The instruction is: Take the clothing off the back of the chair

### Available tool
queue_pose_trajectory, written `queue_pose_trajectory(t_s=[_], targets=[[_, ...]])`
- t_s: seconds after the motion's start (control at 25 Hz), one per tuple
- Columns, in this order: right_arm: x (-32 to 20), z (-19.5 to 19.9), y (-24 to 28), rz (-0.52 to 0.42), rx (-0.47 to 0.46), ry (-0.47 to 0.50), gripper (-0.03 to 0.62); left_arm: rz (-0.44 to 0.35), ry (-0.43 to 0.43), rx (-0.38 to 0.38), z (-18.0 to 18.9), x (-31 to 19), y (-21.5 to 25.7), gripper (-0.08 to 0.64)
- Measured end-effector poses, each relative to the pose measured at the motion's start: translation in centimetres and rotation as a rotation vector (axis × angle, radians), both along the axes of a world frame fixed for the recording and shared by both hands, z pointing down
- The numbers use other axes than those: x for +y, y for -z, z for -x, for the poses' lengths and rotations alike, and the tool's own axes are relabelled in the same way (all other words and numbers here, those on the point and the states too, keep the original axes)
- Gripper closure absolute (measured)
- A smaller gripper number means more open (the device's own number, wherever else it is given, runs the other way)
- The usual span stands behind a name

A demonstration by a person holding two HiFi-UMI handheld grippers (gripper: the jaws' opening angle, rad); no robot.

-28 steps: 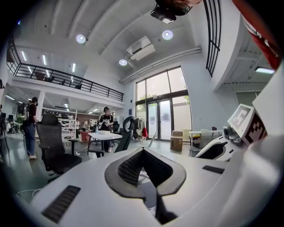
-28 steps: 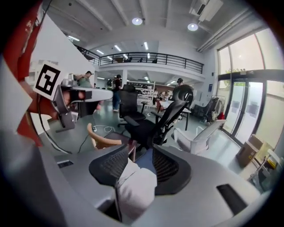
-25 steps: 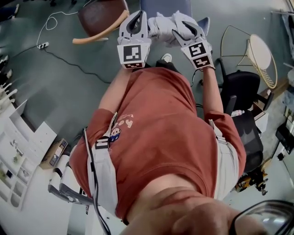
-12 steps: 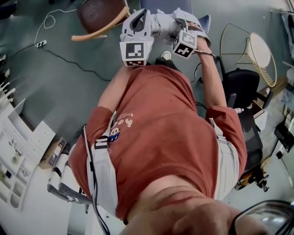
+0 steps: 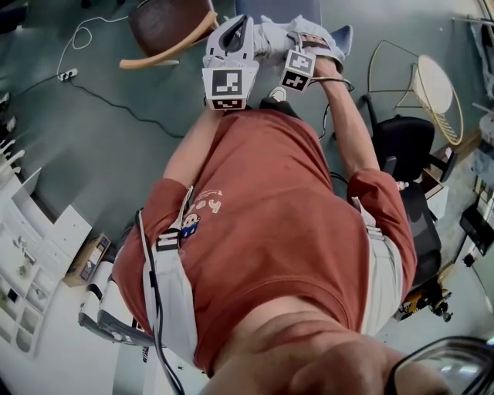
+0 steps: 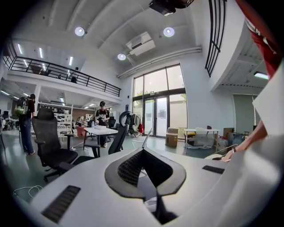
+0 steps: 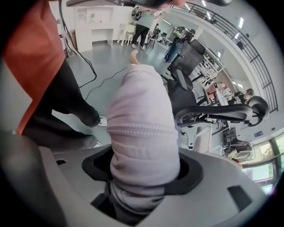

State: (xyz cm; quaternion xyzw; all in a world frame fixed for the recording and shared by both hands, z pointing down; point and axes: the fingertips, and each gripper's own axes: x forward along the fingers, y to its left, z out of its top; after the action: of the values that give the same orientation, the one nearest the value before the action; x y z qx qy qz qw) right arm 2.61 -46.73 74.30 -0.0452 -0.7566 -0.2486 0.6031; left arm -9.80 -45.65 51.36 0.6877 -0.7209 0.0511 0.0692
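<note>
While the person's red shirt point(image 5: 270, 216) fills the near part of the head view, the work sits beyond it, where both arms reach out over the grey floor point(image 5: 116, 131). On the left, the left tool point(image 6: 143, 167) points almost level with its jaws drawn together; a sliver of pale cloth shows low in the gap, so it appears to pinch an edge of the clothing point(image 7: 142, 119). Just right of it, the right tool point(image 7: 144, 175) points steeply down. Its jaws have just been opening wide, then easing in slightly, and stand spread with a thick pale lilac roll of the clothing between them; I judge the pads cup the roll without clamping it. The clothing hangs bunched between the two tools, with only floor, a dark trouser leg point(image 7: 66, 102) and a shoe point(image 7: 103, 120) beneath it in the right gripper view. Farther off, a blue-grey panel point(image 5: 278, 9) lies just beyond the tools, and a brown chair point(image 5: 166, 27) stands to the far left; whether the panel is the chair's back I cannot tell

The step in hand looks like a fresh hold by the right tool on clothing that seems already lifted free. The next move calls for closing those jaws firmly on the roll, then drawing both tools back together so no trailing part snags
</note>
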Motion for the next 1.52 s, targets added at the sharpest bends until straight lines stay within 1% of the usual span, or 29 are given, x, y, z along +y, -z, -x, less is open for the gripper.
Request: queue_pose_trajectory(t_s=[0.12, 0.24, 0.4, 0.6, 0.88, 1.0, 1.04, 1.12, 1.24, 1.36, 1.52], targets=[[-0.3, 0.0, 0.3, -0.034, -0.014, 0.014, 0.342, 0.000, -0.006, 0.003, -0.2, 0.1, 0.3, 0.546], [-0.3, 0.1, 0.8, -0.031, -0.011, 0.009, 0.382, -0.003, -0.008, 0.000, -0.1, 0.1, 0.4, 0.546], [-0.1, -0.2, 1.9, -0.041, -0.006, 0.006, 0.412, -0.004, -0.007, -0.001, -0.3, 0.0, 0.5, 0.546], [0.1, -0.4, 4.1, -0.093, -0.043, 0.005, 0.440, -0.010, -0.005, 0.002, -0.1, 0.0, 0.6, 0.546], [0.9, -1.3, 6.7, -0.134, -0.174, -0.062, 0.471, -0.013, -0.003, 0.010, -0.3, -0.2, 0.7, 0.546], [0.9, -1.7, 7.7, -0.129, -0.210, -0.117, 0.480, -0.020, -0.010, 0.010, -0.5, -0.6, 0.9, 0.546], [0.9, -1.9, 8.2, -0.119, -0.221, -0.147, 0.494, -0.023, -0.012, 0.011, -0.6, -0.7, 1.0, 0.546], [1.1, -2.2, 8.9, -0.089, -0.254, -0.217, 0.541, -0.027, -0.016, 0.014, -0.6, -0.9, 1.2, 0.546], [1.0, -2.4, 9.2, -0.038, -0.317, -0.312, 0.557, -0.025, -0.022, 0.018, -0.6, -1.2, 1.2, 0.546], [0.7, -2.7, 10.1, 0.023, -0.408, -0.415, 0.561, -0.035, -0.033, 0.019, -0.9, -1.7, 1.5, 0.546], [-0.2, -3.4, 12.3, 0.059, -0.552, -0.525, 0.561, -0.050, -0.050, 0.018, -1.3, -2.5, 2.3, 0.546]])
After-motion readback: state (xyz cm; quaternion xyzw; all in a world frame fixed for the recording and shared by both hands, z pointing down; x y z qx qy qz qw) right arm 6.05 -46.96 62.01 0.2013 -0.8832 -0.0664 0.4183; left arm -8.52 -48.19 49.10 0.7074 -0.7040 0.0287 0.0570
